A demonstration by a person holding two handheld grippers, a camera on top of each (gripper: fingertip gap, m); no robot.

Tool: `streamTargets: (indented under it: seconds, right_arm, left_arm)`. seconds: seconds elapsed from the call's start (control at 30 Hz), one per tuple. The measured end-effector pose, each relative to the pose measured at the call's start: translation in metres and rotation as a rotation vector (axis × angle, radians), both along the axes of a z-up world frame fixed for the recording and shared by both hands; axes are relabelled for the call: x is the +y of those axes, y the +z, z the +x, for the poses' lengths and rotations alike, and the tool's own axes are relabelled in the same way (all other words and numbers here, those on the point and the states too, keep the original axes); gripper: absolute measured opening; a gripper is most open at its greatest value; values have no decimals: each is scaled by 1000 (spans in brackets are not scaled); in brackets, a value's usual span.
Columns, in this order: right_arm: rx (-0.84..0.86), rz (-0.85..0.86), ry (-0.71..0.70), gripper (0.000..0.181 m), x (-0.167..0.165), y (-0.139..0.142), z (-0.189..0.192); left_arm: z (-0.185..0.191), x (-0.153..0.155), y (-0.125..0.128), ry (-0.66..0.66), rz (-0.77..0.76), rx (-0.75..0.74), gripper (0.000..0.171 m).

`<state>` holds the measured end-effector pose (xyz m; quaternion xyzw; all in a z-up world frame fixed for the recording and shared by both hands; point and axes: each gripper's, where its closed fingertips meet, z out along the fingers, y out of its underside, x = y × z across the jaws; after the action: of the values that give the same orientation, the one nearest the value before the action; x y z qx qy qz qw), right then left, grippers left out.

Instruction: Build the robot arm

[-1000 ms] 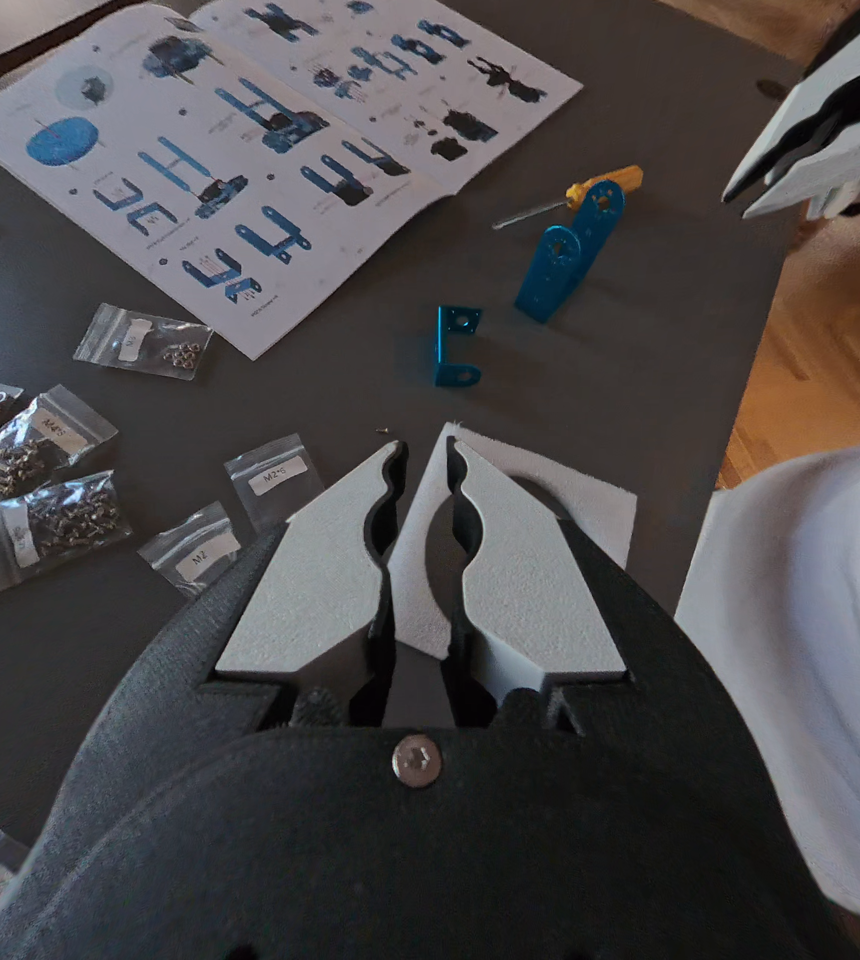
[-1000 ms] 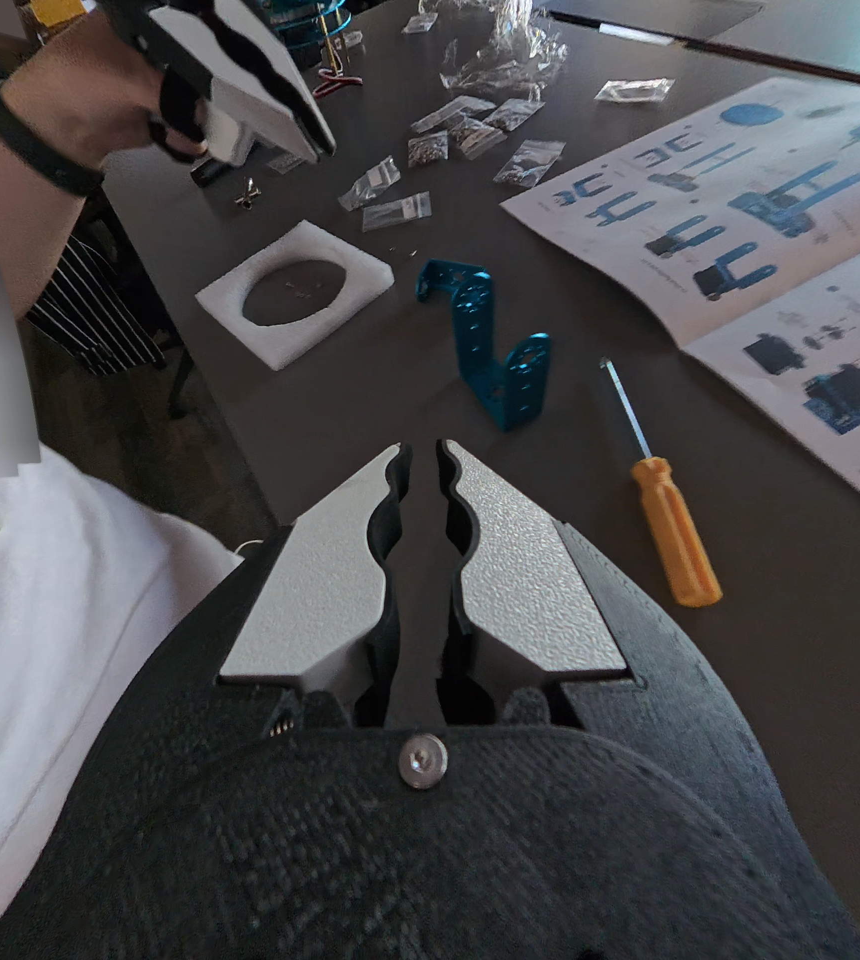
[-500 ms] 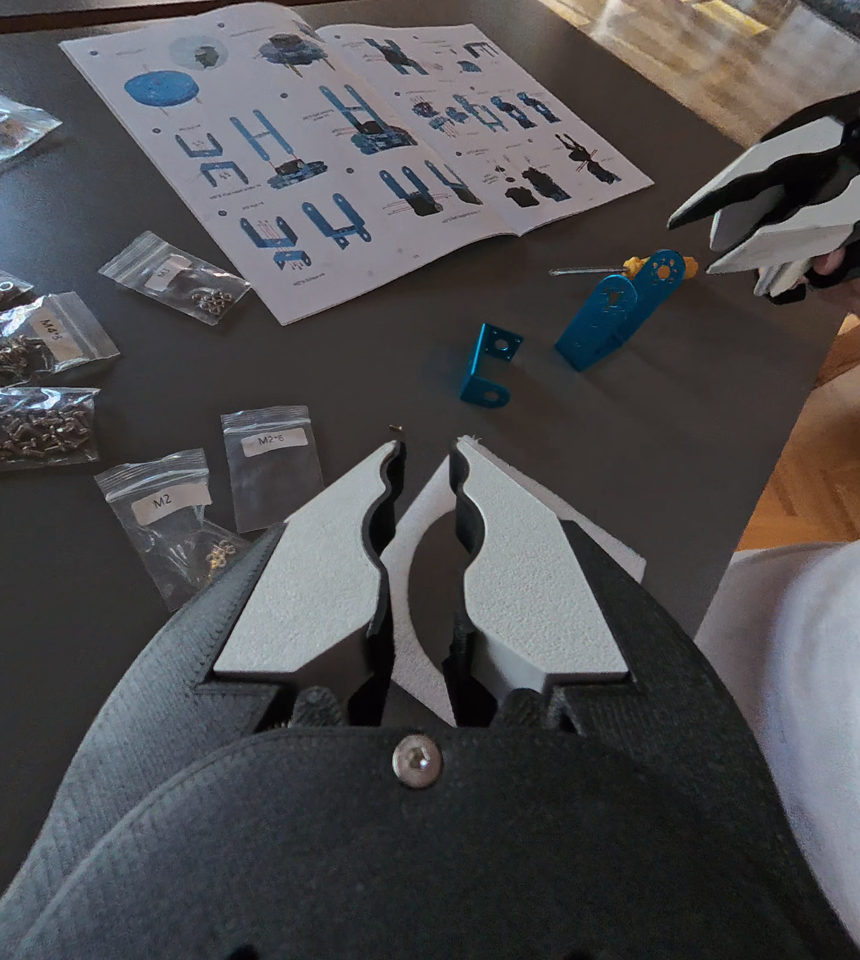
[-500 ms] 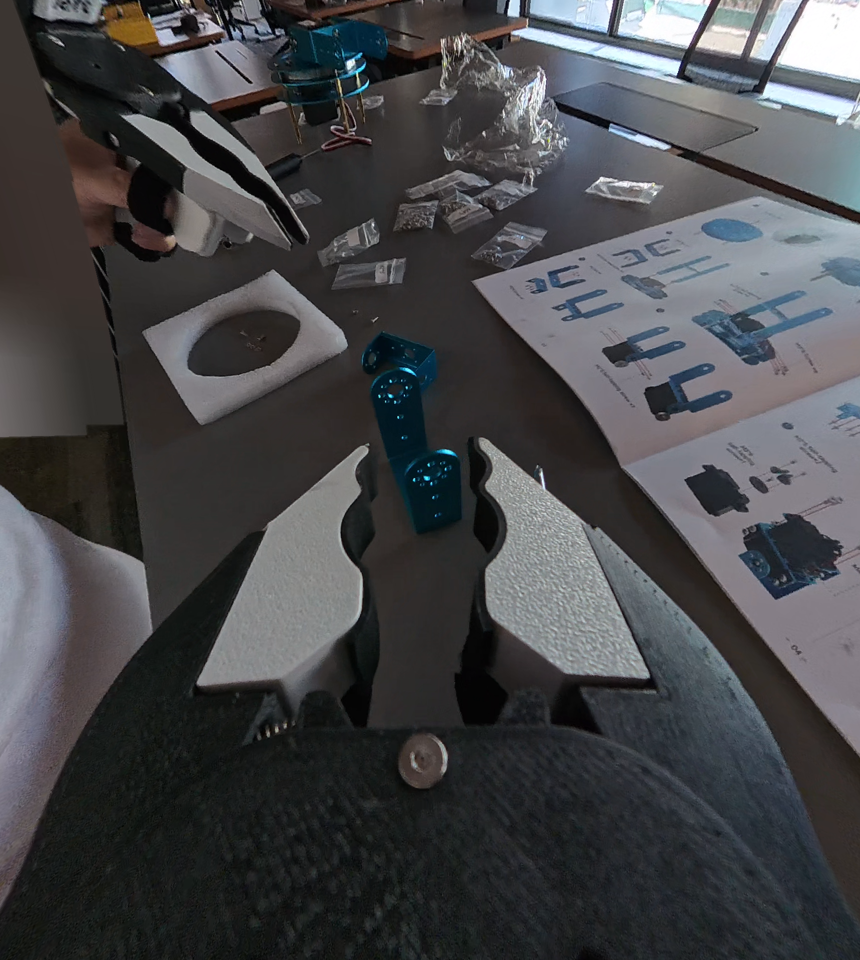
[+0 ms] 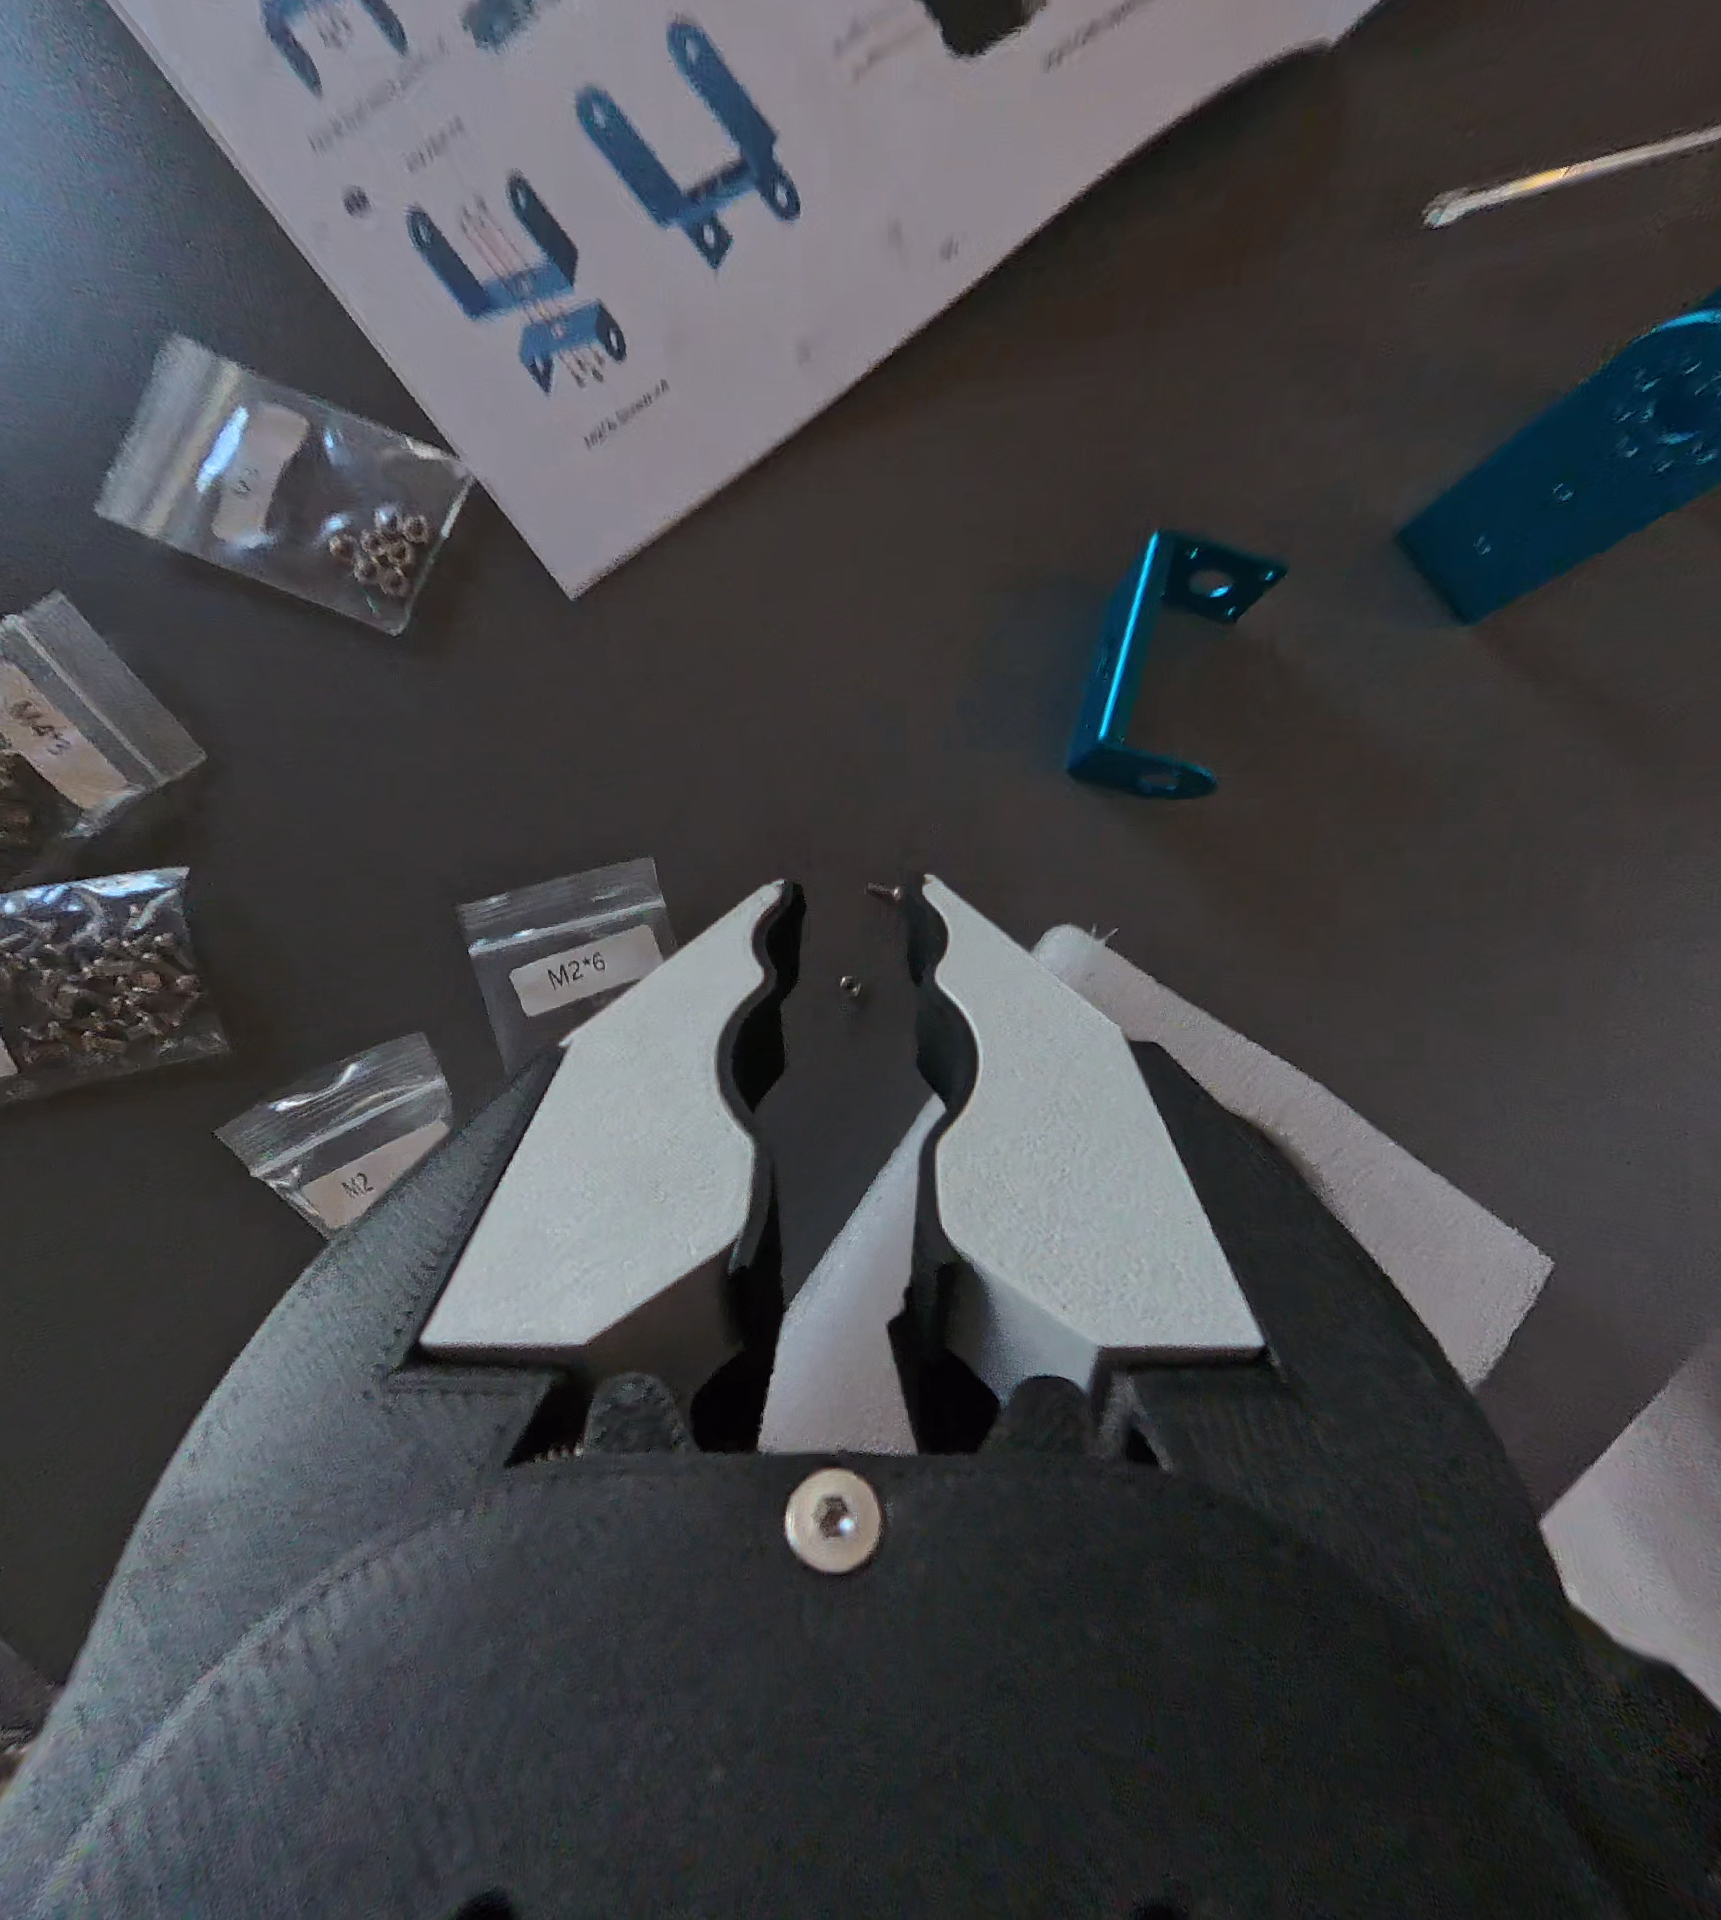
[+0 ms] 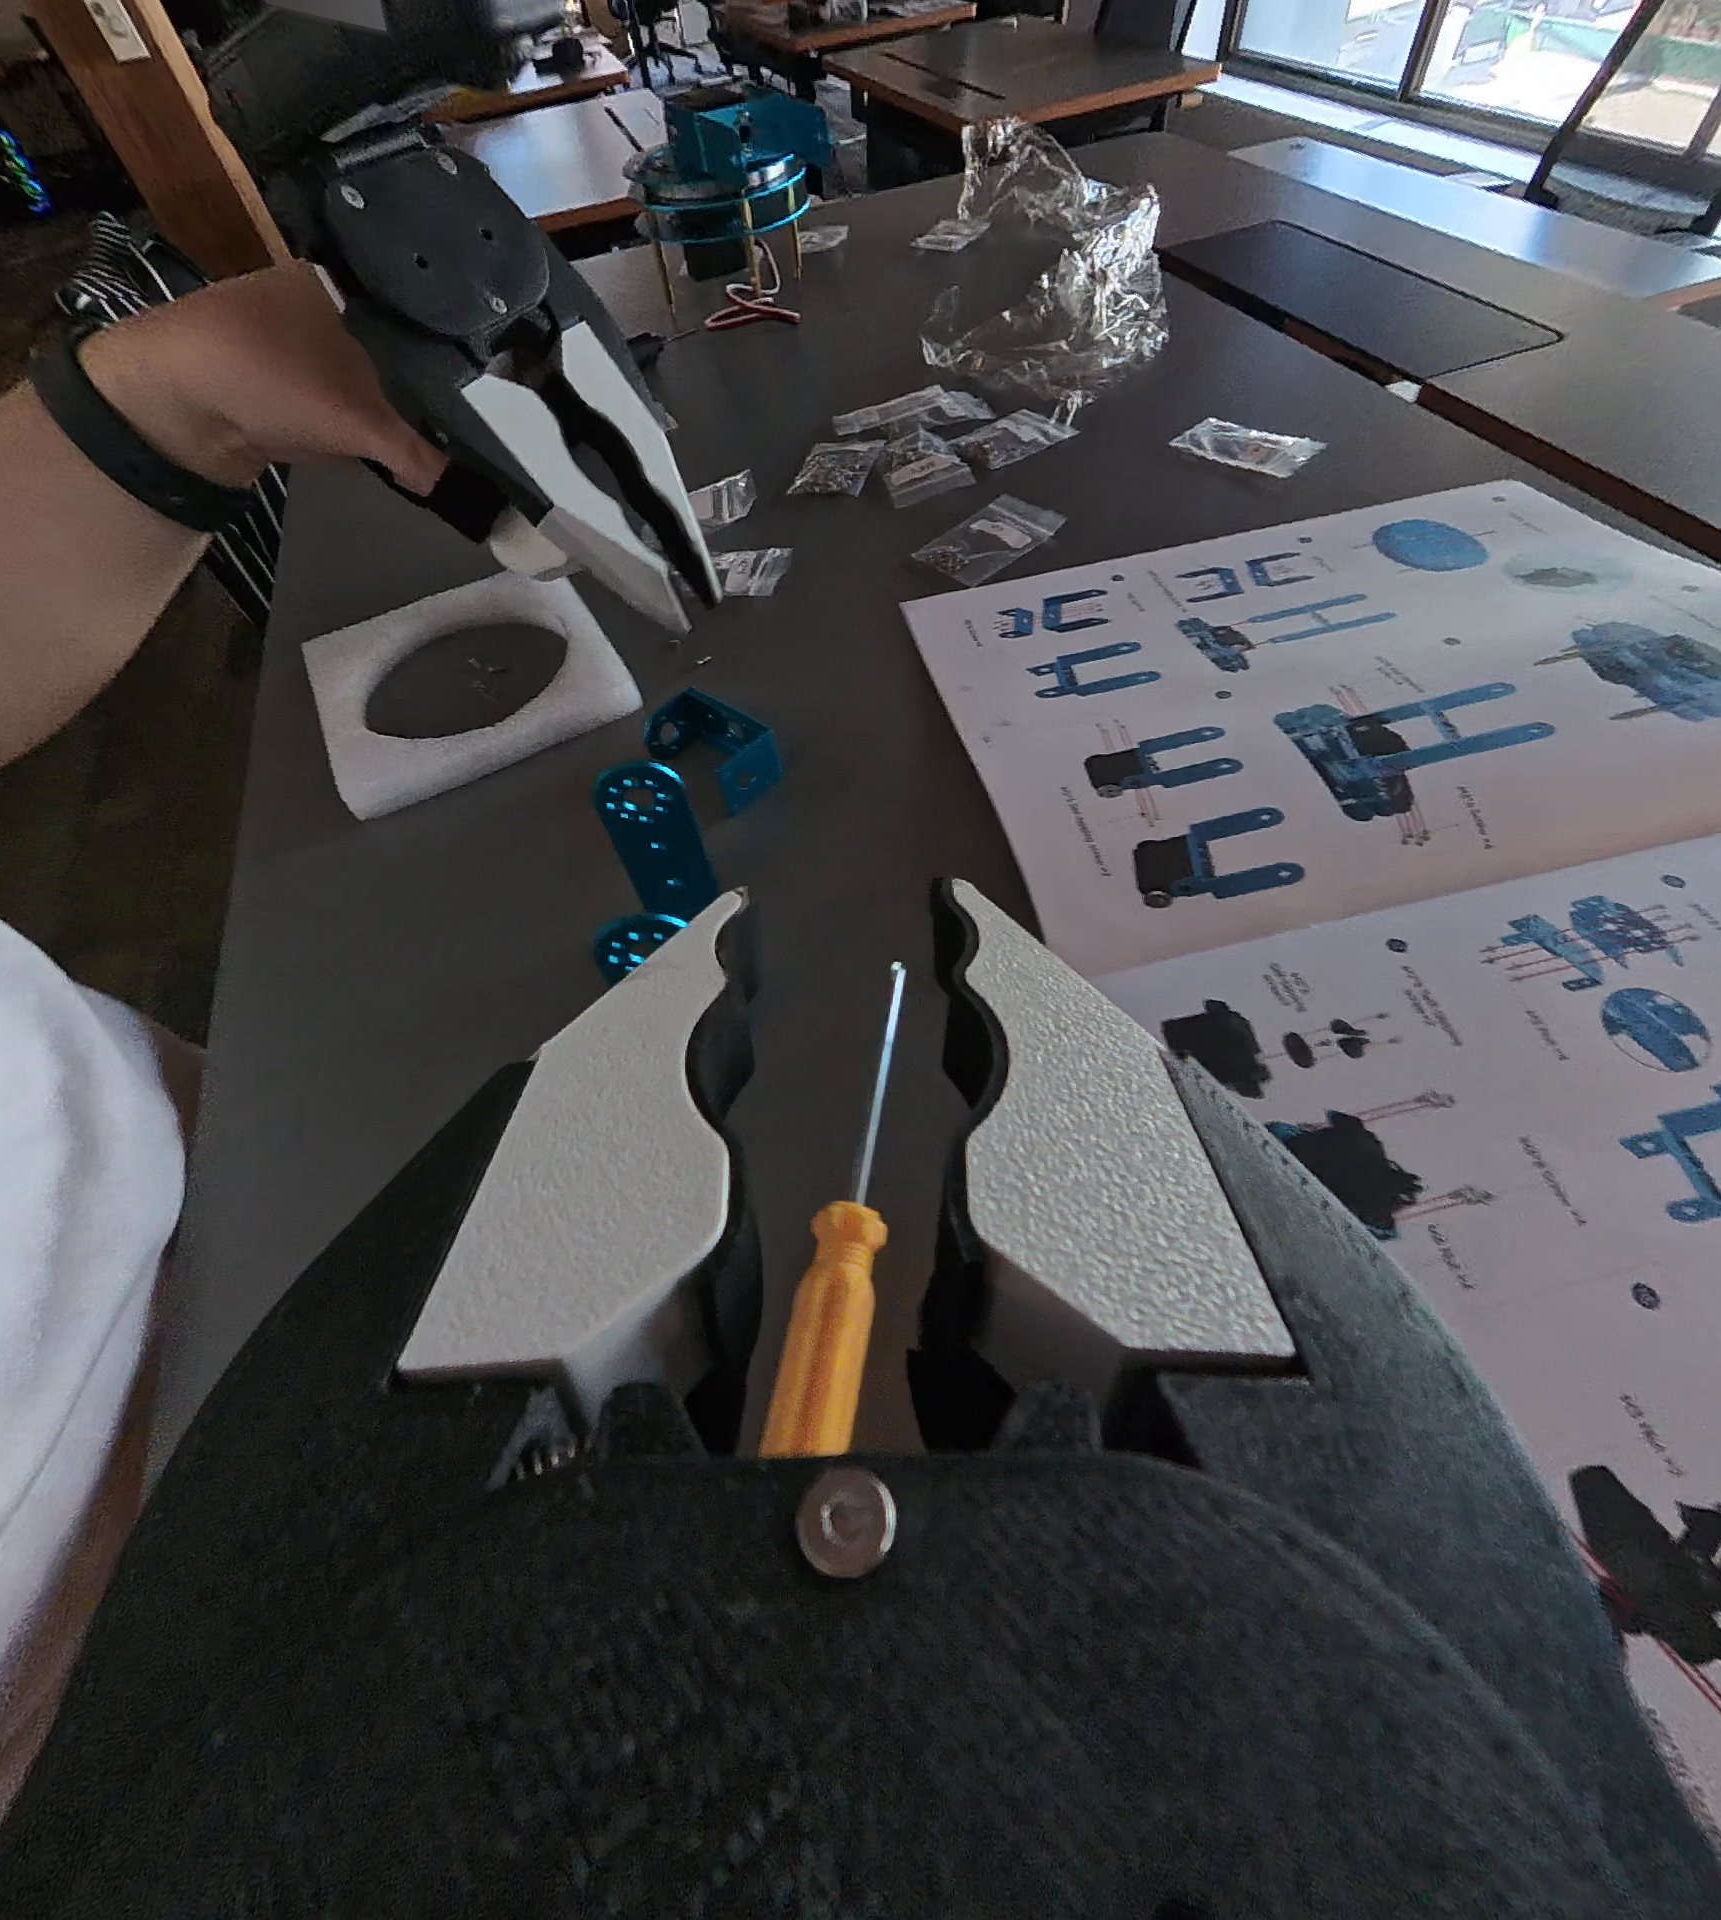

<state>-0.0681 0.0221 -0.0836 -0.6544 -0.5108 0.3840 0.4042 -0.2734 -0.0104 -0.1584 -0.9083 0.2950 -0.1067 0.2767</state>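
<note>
Moved since earlier: right tool (image 6: 840,904), now opened astride the yellow screwdriver (image 6: 825,1330) lying on the table (image 6: 399,935). Left tool (image 5: 856,894), slightly parted, is held above two small screws (image 5: 848,985) beside white foam (image 5: 1303,1132).

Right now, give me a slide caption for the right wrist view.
Open right tool straddling a yellow-handled screwdriver on a dark table, blue brackets and an open instruction booklet alongside.
</note>
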Motion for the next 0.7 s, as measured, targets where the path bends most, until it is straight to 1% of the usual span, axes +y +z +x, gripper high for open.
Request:
streamTargets:
  seconds: [0.07,0.13,0.2,0.3,0.37,0.47,0.53,0.63,0.7]
  right_arm:
    - [-5,-8,-6,32,8,-5,6]
    - [15,3,-10,29,13,-8,9]
    - [42,-22,-3,29,14,-9,10]
    - [32,-25,-4,28,16,-13,11]
    - [28,-21,-7,28,16,-14,10]
    - [14,-8,-9,28,16,-17,8]
    - [-1,-5,-17,28,17,-21,8]
    - [1,-14,-27,28,18,-25,7]
    - [7,-12,-38,27,19,-24,7]
  left_arm:
    - [-3,-1,-2,-5,-22,30,20]
    - [0,-4,-1,-29,-11,32,17]
    - [-1,-2,-2,-25,15,53,15]
    - [7,-4,-2,-32,8,23,13]
    - [16,-8,1,-42,-9,-26,14]
    - [43,-10,18,-94,19,-152,14]
    - [50,-6,22,-108,11,-176,19]
    - [63,6,20,-135,-29,-164,22]
    - [68,12,13,-170,-62,-99,21]
